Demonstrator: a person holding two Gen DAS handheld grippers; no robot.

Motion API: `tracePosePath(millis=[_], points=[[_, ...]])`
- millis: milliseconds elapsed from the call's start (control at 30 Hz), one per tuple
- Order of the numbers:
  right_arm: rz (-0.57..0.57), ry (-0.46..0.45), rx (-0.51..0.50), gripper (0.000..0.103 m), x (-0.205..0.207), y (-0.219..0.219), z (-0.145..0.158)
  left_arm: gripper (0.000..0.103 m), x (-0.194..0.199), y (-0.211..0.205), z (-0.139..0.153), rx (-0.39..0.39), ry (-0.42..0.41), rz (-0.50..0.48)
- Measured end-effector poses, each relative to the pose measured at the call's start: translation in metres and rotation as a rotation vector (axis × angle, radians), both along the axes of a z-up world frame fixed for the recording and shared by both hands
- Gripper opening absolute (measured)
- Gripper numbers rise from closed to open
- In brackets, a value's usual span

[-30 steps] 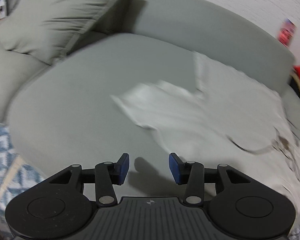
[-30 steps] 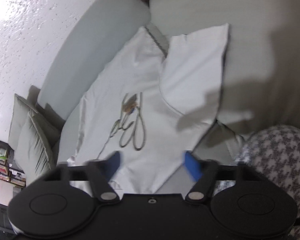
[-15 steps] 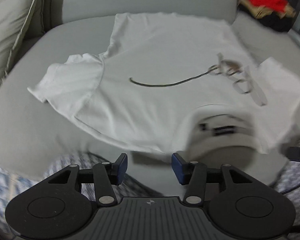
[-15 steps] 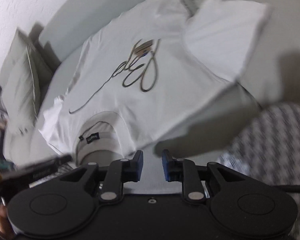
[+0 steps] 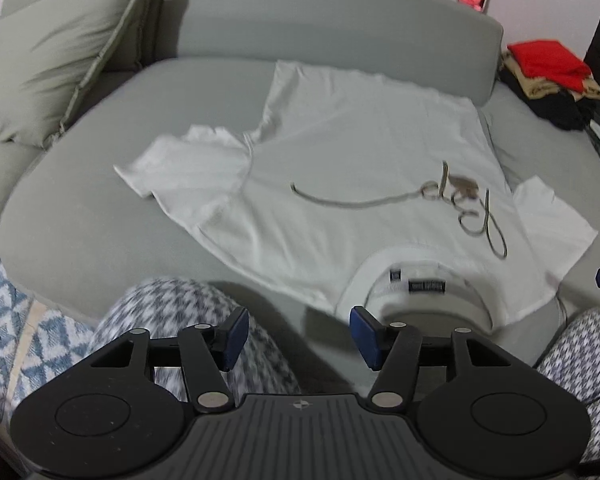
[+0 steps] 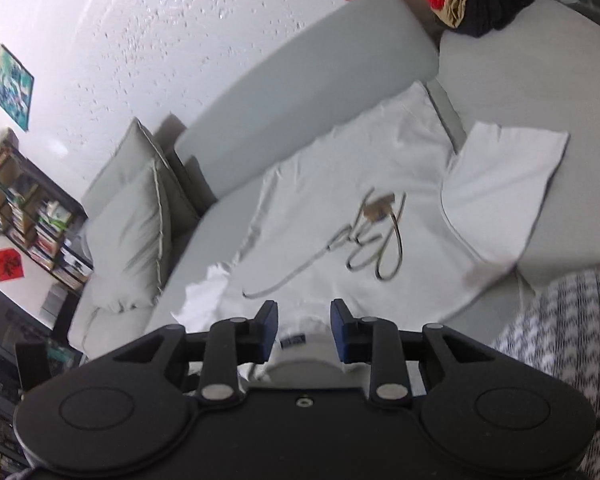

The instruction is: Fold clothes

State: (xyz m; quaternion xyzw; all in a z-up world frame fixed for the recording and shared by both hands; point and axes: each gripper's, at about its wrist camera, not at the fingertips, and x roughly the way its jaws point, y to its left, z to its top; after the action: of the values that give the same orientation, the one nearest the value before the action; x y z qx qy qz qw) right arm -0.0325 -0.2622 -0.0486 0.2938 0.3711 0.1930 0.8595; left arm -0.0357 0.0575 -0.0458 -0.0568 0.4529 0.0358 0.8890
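Shirt spread flat, both grippers backed off

Shirt (image 5: 352, 168): white, lying face up on sofa (image 5: 100, 216), collar nearest, sleeves out. Half a second ago the views were closer; both have pulled back. Left gripper (image 5: 299, 334): released, empty. Right gripper (image 6: 304, 330): reopened, above collar, empty. Folding not begun.

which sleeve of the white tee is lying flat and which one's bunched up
The sleeve near the right gripper lies flat; the sleeve toward the pillows is rumpled.
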Motion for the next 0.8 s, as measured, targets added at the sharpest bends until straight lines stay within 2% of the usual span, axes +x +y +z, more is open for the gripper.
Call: tracePosePath(millis=[67,167,233,367,433,533,567,600,633,667,700,733,800], points=[[-0.022,-0.004,-0.003,0.028,0.008,-0.007,0.005,0.055,0.001,0.007,0.010,0.011,-0.048,0.016],[-0.057,-0.015,-0.015,0.041,0.021,-0.015,0.014,0.055,0.011,0.020,0.029,0.010,-0.109,0.017],[-0.082,-0.032,-0.023,0.043,0.030,-0.019,0.028,0.055,0.021,0.029,0.043,0.006,-0.153,0.003],[-0.124,-0.071,-0.037,0.046,0.049,-0.023,0.054,0.059,0.054,0.044,0.063,-0.032,-0.237,-0.024],[-0.120,-0.100,-0.038,0.054,0.062,-0.022,0.067,0.061,0.075,0.051,0.066,-0.052,-0.267,-0.033],[-0.115,-0.120,-0.044,0.061,0.094,-0.020,0.069,0.059,0.118,0.058,0.042,-0.050,-0.262,-0.024],[-0.116,-0.107,-0.041,0.061,0.108,-0.021,0.060,0.052,0.133,0.061,0.028,-0.056,-0.237,-0.015],[-0.118,-0.087,-0.034,0.061,0.124,-0.022,0.048,0.038,0.147,0.064,0.011,-0.071,-0.205,-0.013],[-0.120,-0.067,-0.027,0.059,0.140,-0.023,0.036,0.029,0.160,0.066,-0.005,-0.089,-0.173,-0.013],[-0.120,-0.039,-0.031,0.046,0.155,-0.023,0.020,0.015,0.172,0.067,-0.022,-0.116,-0.142,-0.020],[-0.118,-0.008,-0.039,0.029,0.171,-0.024,0.002,0.010,0.184,0.068,-0.039,-0.142,-0.110,-0.026],[-0.117,0.023,-0.048,0.023,0.187,-0.024,-0.017,0.010,0.195,0.069,-0.054,-0.164,-0.088,-0.031],[-0.104,0.072,-0.073,0.023,0.212,-0.023,-0.051,0.010,0.214,0.070,-0.072,-0.171,-0.083,-0.032]])
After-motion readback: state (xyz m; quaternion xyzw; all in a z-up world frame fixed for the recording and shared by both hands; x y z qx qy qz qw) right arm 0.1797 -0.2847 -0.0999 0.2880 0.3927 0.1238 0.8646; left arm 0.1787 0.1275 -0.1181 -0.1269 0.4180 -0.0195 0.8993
